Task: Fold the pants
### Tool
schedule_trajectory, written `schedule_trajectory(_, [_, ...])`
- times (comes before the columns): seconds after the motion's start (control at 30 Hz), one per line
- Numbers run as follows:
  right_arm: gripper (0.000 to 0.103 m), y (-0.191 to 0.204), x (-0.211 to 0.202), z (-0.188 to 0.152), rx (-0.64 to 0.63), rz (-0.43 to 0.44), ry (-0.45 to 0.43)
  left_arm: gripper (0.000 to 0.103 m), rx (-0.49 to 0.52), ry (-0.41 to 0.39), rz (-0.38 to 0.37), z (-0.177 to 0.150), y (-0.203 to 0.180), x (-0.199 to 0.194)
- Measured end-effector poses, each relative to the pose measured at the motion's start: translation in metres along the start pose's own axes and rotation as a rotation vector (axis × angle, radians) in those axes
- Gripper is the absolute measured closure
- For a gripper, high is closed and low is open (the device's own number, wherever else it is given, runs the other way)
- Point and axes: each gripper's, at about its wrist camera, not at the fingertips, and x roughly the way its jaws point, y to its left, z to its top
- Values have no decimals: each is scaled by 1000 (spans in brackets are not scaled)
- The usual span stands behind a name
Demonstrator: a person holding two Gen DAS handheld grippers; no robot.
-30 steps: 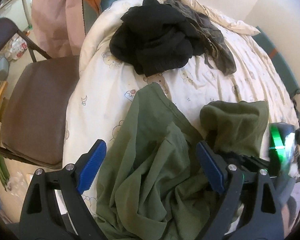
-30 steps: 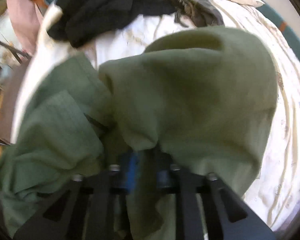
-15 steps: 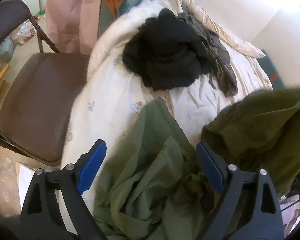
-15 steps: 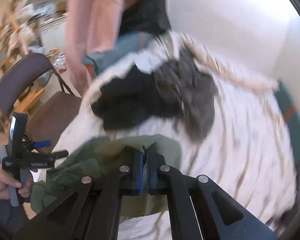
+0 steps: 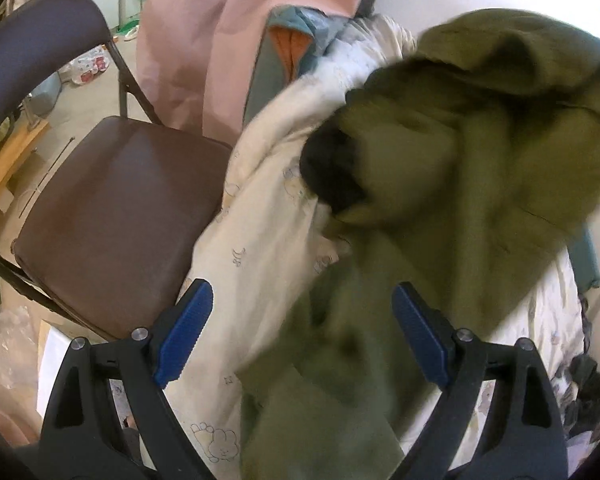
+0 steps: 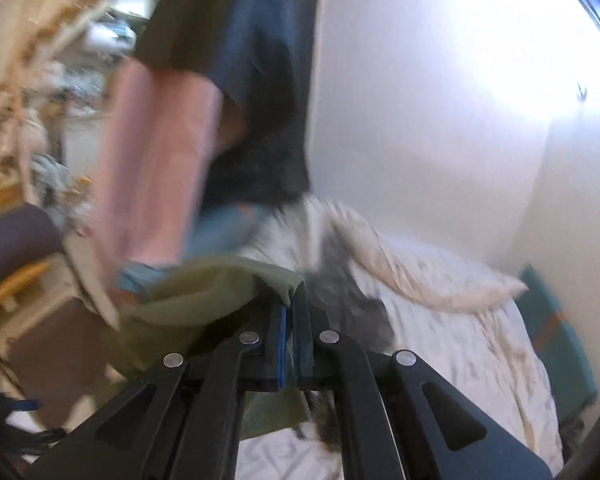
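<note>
Olive green pants (image 5: 452,184) hang lifted over the bed, blurred, filling the right of the left wrist view. My left gripper (image 5: 300,336) is open low in that view, its blue pads apart, the hanging cloth passing between them without being pinched. In the right wrist view my right gripper (image 6: 290,320) is shut on an edge of the green pants (image 6: 220,288), which drape to the left and below its jaws. The gripper is raised high above the bed.
A white patterned duvet (image 5: 268,248) covers the bed (image 6: 440,320). A dark clothes pile (image 5: 332,176) peeks from behind the pants. A brown folding chair (image 5: 112,216) stands left of the bed. Pink cloth (image 5: 204,36) hangs behind it. A white wall (image 6: 440,100) lies beyond.
My right gripper has risen steeply with the pants, lifting them off the duvet until they hang in front of the dark pile. My left gripper has shifted a little toward the chair, still open.
</note>
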Motion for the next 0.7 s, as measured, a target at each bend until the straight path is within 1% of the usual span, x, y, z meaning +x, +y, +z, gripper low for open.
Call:
schedule_trajectory(0.07, [102, -9, 55, -20, 32, -39, 118, 14, 26, 16, 19, -3, -6, 8])
schedule_trajectory(0.1, [102, -12, 75, -31, 59, -43, 160, 14, 36, 23, 28, -4, -8, 12])
schedule_trajectory(0.13, [102, -17, 104, -46, 107, -44, 231, 14, 46, 34, 37, -4, -10, 16])
schedule_trajectory(0.2, [102, -19, 140, -69, 160, -59, 311, 14, 56, 49, 50, -5, -11, 22])
schedule_trajectory(0.27, [100, -19, 168, -94, 192, -75, 397, 14, 64, 65, 65, -6, -12, 28])
schedule_trajectory(0.3, [96, -19, 185, -109, 218, -78, 452, 14, 67, 76, 74, -6, -11, 32])
schedule_trajectory(0.33, [96, -21, 191, -119, 234, -68, 479, 14, 68, 89, 78, -7, -10, 36])
schedule_trajectory(0.37, [96, -21, 201, -133, 252, -52, 533, 14, 68, 99, 79, -7, -9, 38])
schedule_trajectory(0.43, [96, -23, 211, -150, 254, -36, 578, 14, 59, 118, 77, -8, -6, 44])
schedule_trajectory(0.47, [90, -23, 215, -159, 249, -34, 605, 14, 56, 128, 75, -9, -6, 46])
schedule_trajectory(0.53, [60, -28, 218, -170, 266, -17, 645, 14, 56, 136, 77, -9, -5, 49])
schedule_trajectory(0.57, [23, -32, 217, -179, 282, -8, 669, 14, 55, 136, 79, -10, -6, 48])
schedule_trajectory(0.6, [8, -33, 213, -181, 284, 0, 673, 14, 53, 136, 81, -10, -5, 48])
schedule_trajectory(0.7, [8, -33, 191, -189, 266, 15, 652, 14, 44, 134, 86, -9, -2, 47])
